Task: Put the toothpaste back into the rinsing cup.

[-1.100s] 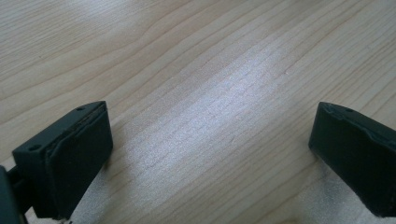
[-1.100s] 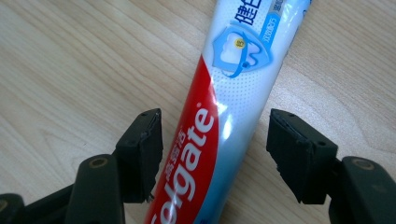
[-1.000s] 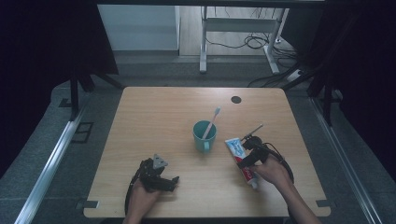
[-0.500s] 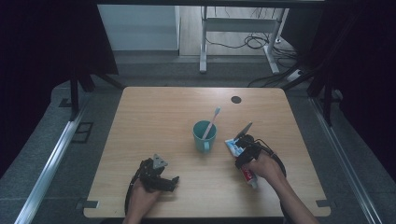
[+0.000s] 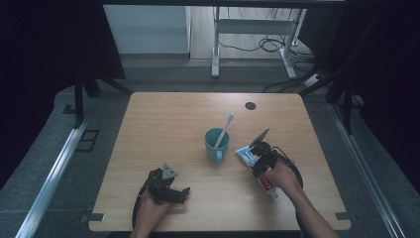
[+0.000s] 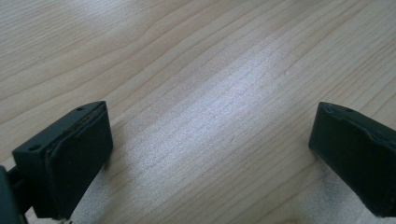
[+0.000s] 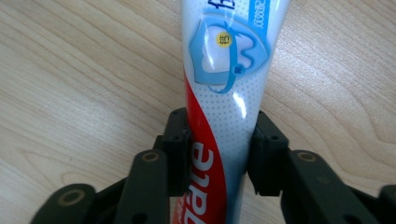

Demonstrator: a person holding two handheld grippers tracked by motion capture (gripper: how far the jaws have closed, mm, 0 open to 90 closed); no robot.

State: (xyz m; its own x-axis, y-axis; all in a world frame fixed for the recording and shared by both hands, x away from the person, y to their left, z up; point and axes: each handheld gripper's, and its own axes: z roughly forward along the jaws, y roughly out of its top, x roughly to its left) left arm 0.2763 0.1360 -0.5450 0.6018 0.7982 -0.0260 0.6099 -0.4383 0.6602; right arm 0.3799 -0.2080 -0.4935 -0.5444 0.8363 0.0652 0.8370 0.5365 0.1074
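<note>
Right gripper view: my right gripper (image 7: 219,158) has just been closing its jaws, now pinching the toothpaste tube (image 7: 226,70) lying on the bench (image 5: 163,124) beside the cup (image 5: 216,144). Left gripper (image 5: 171,191) rests released. Next, I'd judge: lift cleanly.

Cup (image 5: 217,144) w/ toothbrush (image 5: 224,130) blocks table (image 5: 168,124) centre; rest open.

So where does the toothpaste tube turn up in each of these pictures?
High view: the toothpaste tube lies right of the teal cup, under the right tongs.
Left gripper view: no tube here; the left tongs stand open over bare wood.
Right gripper view: the tube runs up the middle, both pads pressing its sides after closing in.
Shared landmark: the pale wooden table.
</note>
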